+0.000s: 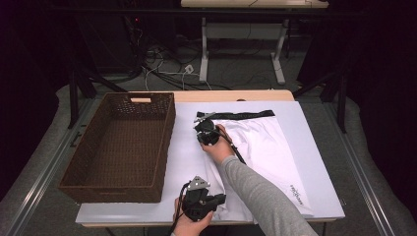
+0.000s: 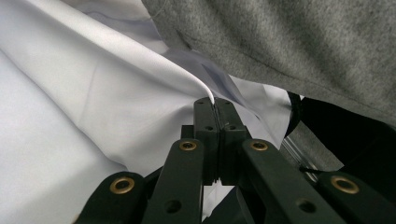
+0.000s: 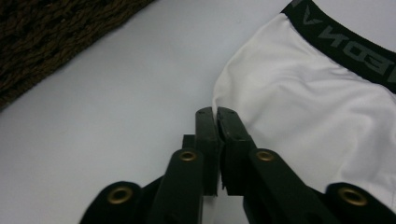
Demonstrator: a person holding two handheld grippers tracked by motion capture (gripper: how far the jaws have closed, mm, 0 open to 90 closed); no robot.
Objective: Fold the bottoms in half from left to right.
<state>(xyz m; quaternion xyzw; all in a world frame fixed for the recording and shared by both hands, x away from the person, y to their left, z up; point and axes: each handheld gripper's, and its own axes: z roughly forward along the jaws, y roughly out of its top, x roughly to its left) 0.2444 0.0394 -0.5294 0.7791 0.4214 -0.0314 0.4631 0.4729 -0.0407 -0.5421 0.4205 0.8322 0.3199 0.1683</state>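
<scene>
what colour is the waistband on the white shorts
Black with grey lettering; the waistband shows best in the right gripper view.

The grey sleeve (image 1: 260,196) covers the near part of the white shorts (image 1: 268,147) and runs off the bottom edge; small print (image 1: 296,191) near their hem is too tiny to read

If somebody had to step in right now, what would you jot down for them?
Left tool: shut on a fold of the white garment at the near table edge.
Right tool: shut on the garment's side edge, just below the black waistband.
Garment lies spread on the white table, not yet folded.
Brown wicker basket beside it holds nothing.
Left to do, probably: fold the garment and put it in the basket.
</scene>
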